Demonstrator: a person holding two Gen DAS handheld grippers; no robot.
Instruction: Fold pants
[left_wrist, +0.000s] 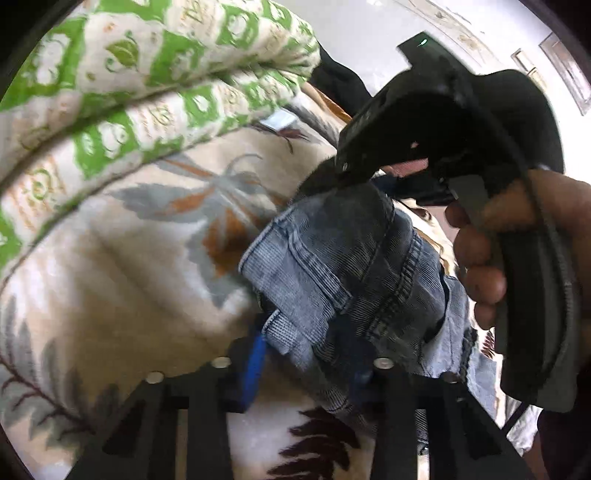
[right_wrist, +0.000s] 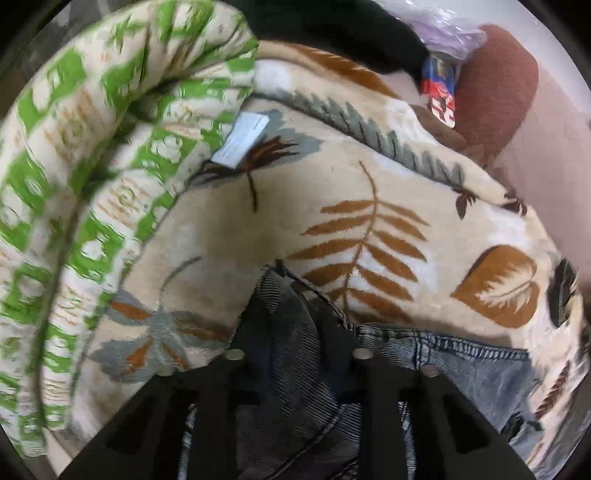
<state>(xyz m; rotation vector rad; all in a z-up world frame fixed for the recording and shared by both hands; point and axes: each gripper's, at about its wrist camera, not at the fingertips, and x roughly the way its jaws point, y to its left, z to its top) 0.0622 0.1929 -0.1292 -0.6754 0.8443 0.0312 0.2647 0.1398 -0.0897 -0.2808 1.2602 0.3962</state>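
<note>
A: Where do your jeans (left_wrist: 343, 273) lie?

B: Bunched on the leaf-print blanket (left_wrist: 140, 258), beside the green-patterned quilt (left_wrist: 155, 66).

A: And your left gripper (left_wrist: 303, 354)?

B: Its fingers pinch a denim fold between them; your right gripper (right_wrist: 295, 332) likewise pinches dark denim at the jeans' upper edge; your right hand (left_wrist: 491, 258) grasps its handle above the cloth.

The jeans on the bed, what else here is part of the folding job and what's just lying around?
Part of the job:
jeans
left claw
right claw

Lying about:
leaf-print blanket
green patterned quilt
white paper tag
red cushion
</note>
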